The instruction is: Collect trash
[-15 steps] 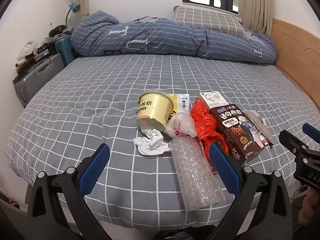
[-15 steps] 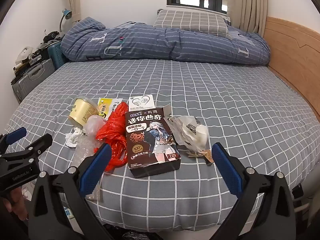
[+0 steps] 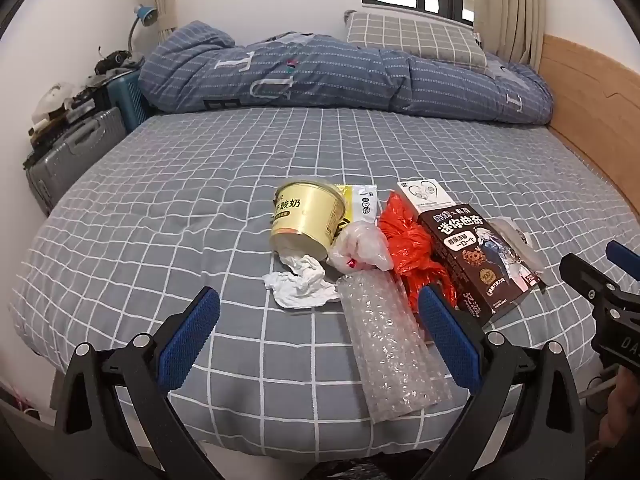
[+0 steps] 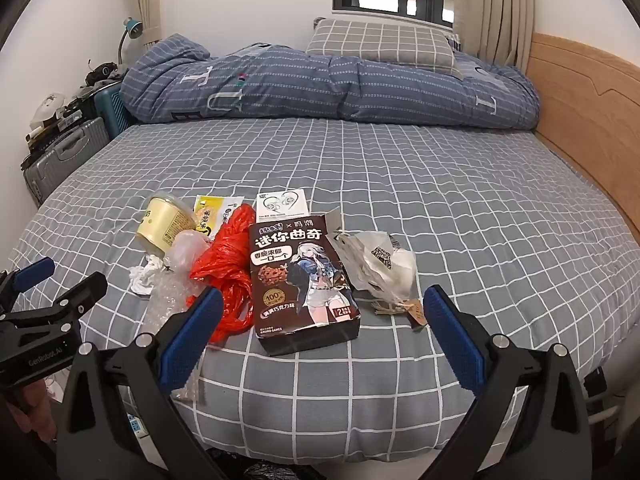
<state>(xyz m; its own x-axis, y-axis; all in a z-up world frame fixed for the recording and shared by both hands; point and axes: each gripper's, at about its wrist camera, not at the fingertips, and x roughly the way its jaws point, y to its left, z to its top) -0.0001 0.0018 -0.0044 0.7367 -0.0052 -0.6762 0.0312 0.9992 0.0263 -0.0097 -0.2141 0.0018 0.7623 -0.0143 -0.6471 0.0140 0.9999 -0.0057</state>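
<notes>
Plainly, both grippers hang over the near edge of the bed, tilted down, jaws spread wide and empty. Left gripper frames a crumpled tissue and a roll of bubble wrap. Right gripper frames the dark cookie box. Trash sits in one cluster on the checked sheet: yellow tub on its side, red bag touching the box (left of it), clear wrapper on the box's right.
</notes>
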